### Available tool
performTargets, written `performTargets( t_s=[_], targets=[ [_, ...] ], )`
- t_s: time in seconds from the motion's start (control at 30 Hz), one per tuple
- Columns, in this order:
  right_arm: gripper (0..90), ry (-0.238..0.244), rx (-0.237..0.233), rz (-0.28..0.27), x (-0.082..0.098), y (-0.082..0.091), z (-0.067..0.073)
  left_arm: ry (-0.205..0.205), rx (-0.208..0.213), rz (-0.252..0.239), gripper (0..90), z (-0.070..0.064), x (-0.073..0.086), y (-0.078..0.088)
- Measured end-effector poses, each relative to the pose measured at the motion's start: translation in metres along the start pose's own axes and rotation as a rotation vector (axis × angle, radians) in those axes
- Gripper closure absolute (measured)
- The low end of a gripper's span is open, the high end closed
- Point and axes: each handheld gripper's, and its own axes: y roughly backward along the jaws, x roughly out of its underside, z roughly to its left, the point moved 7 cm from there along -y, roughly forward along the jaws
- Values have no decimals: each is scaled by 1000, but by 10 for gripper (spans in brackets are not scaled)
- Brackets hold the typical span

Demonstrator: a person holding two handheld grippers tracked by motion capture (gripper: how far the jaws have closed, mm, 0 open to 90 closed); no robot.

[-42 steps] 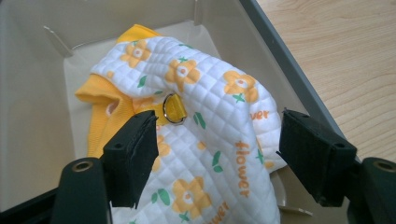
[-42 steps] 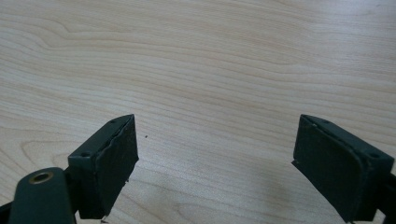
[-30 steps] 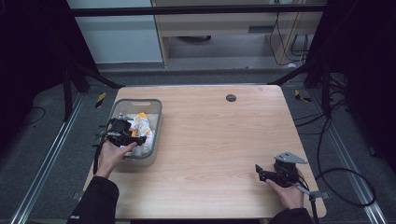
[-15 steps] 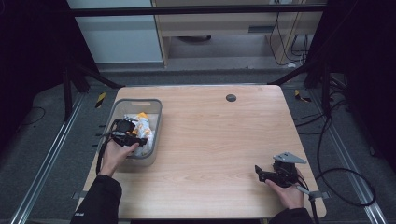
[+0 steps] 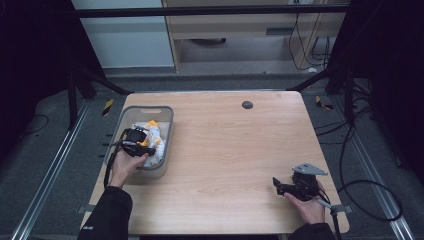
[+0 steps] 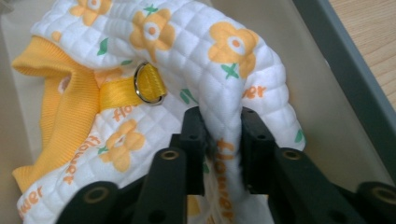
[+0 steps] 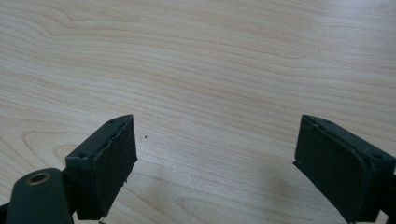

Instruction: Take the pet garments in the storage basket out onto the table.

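The left claw [image 5: 141, 146] sat inside the grey bin [image 5: 167, 131] at the left side of the counter [image 5: 235, 150], its jaws having just been closing on a fold of the quilted garment [image 6: 196, 56] — a white piece printed with orange flowers and the word "flower", edged in yellow ribbing. In the left gripper view the two black pads pressed a ridge of the fabric from either side, so the cloth stood pinched between them. A yellow strap with a metal ring [image 6: 149, 84] lay on the garment just left of the pinched fold. The garment rested in the bin, bunched up, with the bin's grey wall running along its right in that view.

The right claw [image 5: 280, 186] lay at the near right corner of the counter, well apart from the bin, held low in the person's right hand [image 5: 306, 206]. Its jaws stood wide with nothing between them — bare wood grain showed past both pads in the right gripper view. A small dark round spot [image 5: 247, 104] marked the far part of the counter.
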Motion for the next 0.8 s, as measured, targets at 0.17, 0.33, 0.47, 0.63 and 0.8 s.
performTargets(
  t_s=[0.17, 0.33, 0.47, 0.63, 0.8],
  targets=[
    [127, 14, 4, 0, 0, -1, -1, 22, 10, -24, 808, 3, 2, 2],
    [125, 14, 5, 2, 1, -1, -1, 25, -2, -64, 828, 5, 0, 13],
    [125, 14, 5, 2, 1, -1, 0, 35, -1, -93, 831, 8, -2, 24],
    [125, 16, 7, 2, 1, -1, -1, 33, 1, -109, 834, 11, -4, 37],
    [125, 18, 7, 2, 1, -1, 0, 36, 6, -134, 836, 14, -7, 48]
  ],
)
